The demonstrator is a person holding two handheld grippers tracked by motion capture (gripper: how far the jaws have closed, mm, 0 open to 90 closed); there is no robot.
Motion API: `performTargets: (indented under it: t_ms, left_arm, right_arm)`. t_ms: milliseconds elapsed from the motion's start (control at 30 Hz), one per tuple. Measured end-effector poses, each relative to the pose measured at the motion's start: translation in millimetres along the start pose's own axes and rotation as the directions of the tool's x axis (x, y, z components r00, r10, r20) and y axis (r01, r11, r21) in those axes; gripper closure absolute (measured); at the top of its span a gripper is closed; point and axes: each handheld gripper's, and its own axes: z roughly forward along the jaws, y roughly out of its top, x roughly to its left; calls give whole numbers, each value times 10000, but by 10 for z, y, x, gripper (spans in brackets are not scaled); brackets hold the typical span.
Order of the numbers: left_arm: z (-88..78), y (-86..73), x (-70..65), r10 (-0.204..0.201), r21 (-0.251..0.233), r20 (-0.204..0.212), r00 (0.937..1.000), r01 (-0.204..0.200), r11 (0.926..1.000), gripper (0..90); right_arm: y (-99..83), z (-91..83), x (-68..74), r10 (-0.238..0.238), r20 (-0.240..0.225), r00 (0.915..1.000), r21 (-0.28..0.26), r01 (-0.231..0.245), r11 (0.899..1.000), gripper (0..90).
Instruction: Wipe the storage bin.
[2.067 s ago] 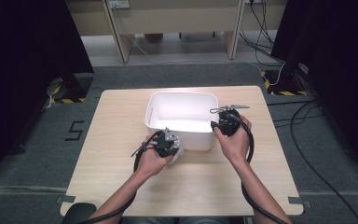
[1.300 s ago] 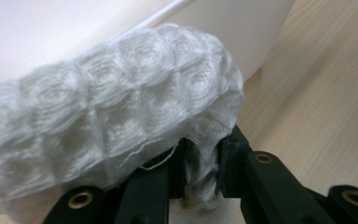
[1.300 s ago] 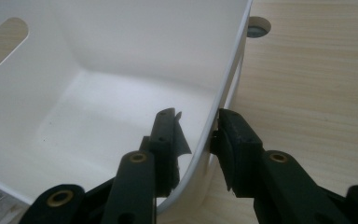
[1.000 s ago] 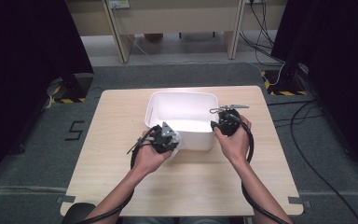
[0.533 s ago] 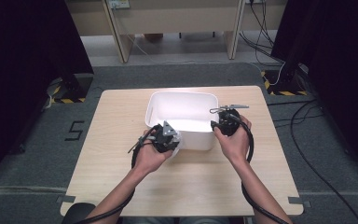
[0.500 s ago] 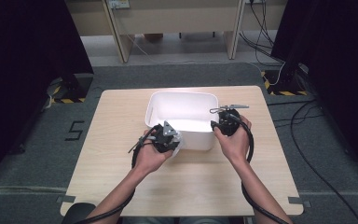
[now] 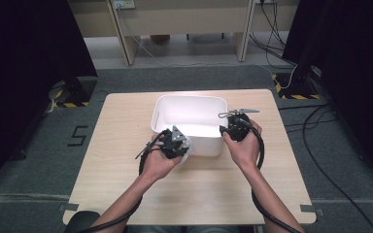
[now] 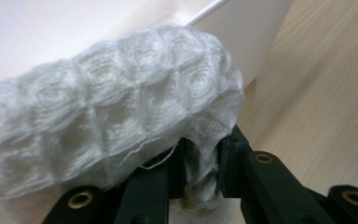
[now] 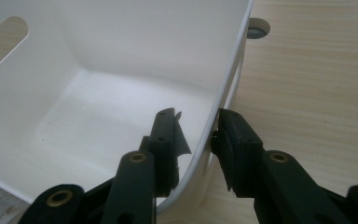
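**Two-gripper handling of a white cloth at a white tub.**

The left gripper (image 8: 200, 161) is clenched on a bunched white waffle-weave cloth (image 8: 107, 112), held against the near outer wall of the white tub (image 7: 209, 143) at its left corner. The right gripper (image 9: 196, 133) straddles the tub's right-hand wall, one jaw inside, one outside, apparently pinching it to steady the tub on the wooden table (image 7: 126, 121). Risk: the grip takes only a small fold, so the cloth may slip free; pressing hard on the cloth could slide or tip the light tub if the right-hand pinch is loose.

White waffle-weave cloth (image 8: 112, 107) against white tub (image 7: 194, 114)
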Motion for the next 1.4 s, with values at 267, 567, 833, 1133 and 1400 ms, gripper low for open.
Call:
performTargets:
  t_ms: [267, 567, 833, 1133, 1400]
  left_arm:
    - [43, -10, -25, -35, 74, -16, 10000, 35, 10000, 763]
    - [137, -44, -67, -7, 258, -24, 10000, 7, 9997, 763]
    - [197, -77, -75, -88, 369, 18, 10000, 88, 9993, 763]
    - [250, -105, -81, -131, 437, 73, 9999, 127, 9990, 763]
    - [318, -138, -93, -116, 547, 108, 9999, 110, 9984, 763]
  right_arm:
    - [0, 2, 3, -17, -5, 10000, -10, 17, 10000, 681]
    - [0, 2, 3, -32, -12, 10000, -12, 32, 10000, 679]
    - [0, 2, 2, -28, -38, 10000, -16, 28, 10000, 678]
    - [0, 2, 3, -39, -23, 10000, -20, 39, 10000, 677]
    - [0, 3, 4, -31, -21, 10000, -18, 31, 10000, 676]
